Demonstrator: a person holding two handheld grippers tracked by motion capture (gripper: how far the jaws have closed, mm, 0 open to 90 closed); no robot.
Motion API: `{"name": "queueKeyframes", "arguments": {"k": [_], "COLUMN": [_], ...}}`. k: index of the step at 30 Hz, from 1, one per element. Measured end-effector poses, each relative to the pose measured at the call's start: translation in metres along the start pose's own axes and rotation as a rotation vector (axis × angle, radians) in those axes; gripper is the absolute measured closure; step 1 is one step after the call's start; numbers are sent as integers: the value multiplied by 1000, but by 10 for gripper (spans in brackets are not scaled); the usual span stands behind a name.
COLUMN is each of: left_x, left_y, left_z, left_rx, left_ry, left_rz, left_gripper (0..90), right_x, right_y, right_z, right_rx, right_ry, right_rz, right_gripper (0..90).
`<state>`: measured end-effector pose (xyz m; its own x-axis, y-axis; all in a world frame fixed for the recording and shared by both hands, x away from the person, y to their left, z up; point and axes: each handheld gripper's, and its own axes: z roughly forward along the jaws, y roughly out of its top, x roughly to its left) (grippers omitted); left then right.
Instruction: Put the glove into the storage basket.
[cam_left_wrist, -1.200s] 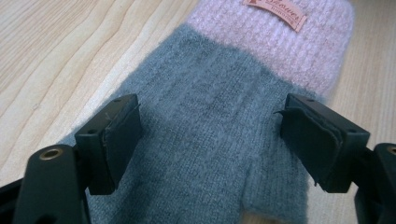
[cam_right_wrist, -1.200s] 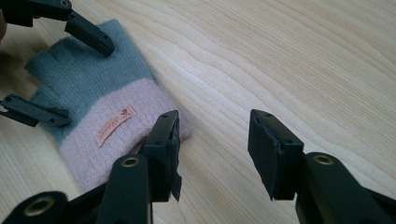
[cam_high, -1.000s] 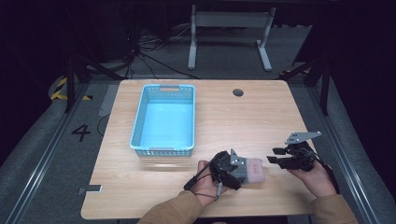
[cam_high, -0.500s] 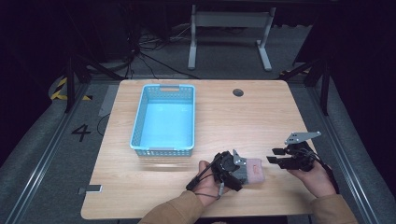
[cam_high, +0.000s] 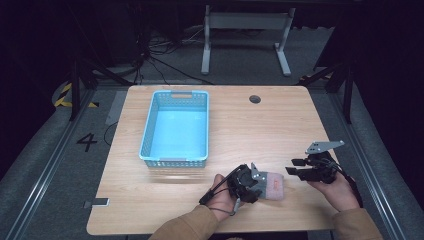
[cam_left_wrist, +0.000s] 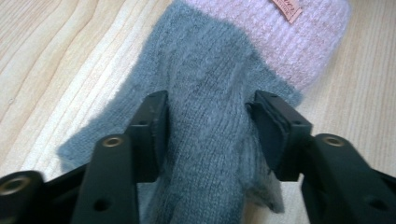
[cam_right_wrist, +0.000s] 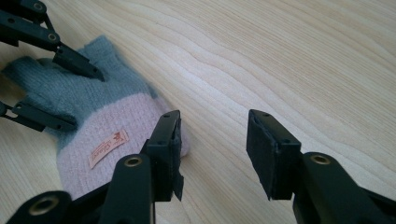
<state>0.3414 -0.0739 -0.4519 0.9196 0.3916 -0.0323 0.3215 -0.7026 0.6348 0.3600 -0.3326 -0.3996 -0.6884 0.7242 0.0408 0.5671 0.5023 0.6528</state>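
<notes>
Left tongs (cam_left_wrist: 208, 135): jaws have just been closing, from fully wide down to about half, and they now sit on either side of the grey part of the knit glove (cam_left_wrist: 219, 116), pads pressing into the wool at both flanks. Fabric bunches up slightly between the pads, so I read this as a grip taken, not a mere straddle.

The glove lies flat on the table (cam_high: 250, 125) near the front edge, grey end toward the left tongs (cam_high: 250, 182), pink cuff with a small label pointing toward the right tongs (cam_high: 300, 167).

Right tongs (cam_right_wrist: 212, 149): wide, nothing between the jaws. They hover just beside the pink cuff (cam_right_wrist: 107, 149); one jaw overlaps the cuff's edge in the right gripper view, contact uncertain.

Both hands hold position compared with the high view a second ago; only the left jaws differ.

Judgement: the grasp phase is finishing. The blue basket (cam_high: 176, 127) stands empty, well apart, farther back and left on the table. Likely next: lift and carry the glove there. Risk: soft knit slipping from a shallow pinch.
</notes>
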Motion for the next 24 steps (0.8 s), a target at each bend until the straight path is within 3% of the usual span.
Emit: {"name": "queueKeyframes", "arguments": {"k": [5, 10, 24], "left_x": [0, 0, 0], "left_y": [1, 1, 4], "left_z": [-1, -2, -15], "left_rx": [4, 16, 23], "left_ry": [-20, -25, -11], "left_rz": [-4, -7, 17], "left_gripper": [610, 651, 692], "right_x": [0, 0, -2], "right_y": [0, 0, 0], "right_z": [0, -1, -2], "right_rx": [-2, -6, -15], "right_ry": [0, -2, -6], "right_rz": [5, 5, 7], "right_gripper": [562, 562, 568]}}
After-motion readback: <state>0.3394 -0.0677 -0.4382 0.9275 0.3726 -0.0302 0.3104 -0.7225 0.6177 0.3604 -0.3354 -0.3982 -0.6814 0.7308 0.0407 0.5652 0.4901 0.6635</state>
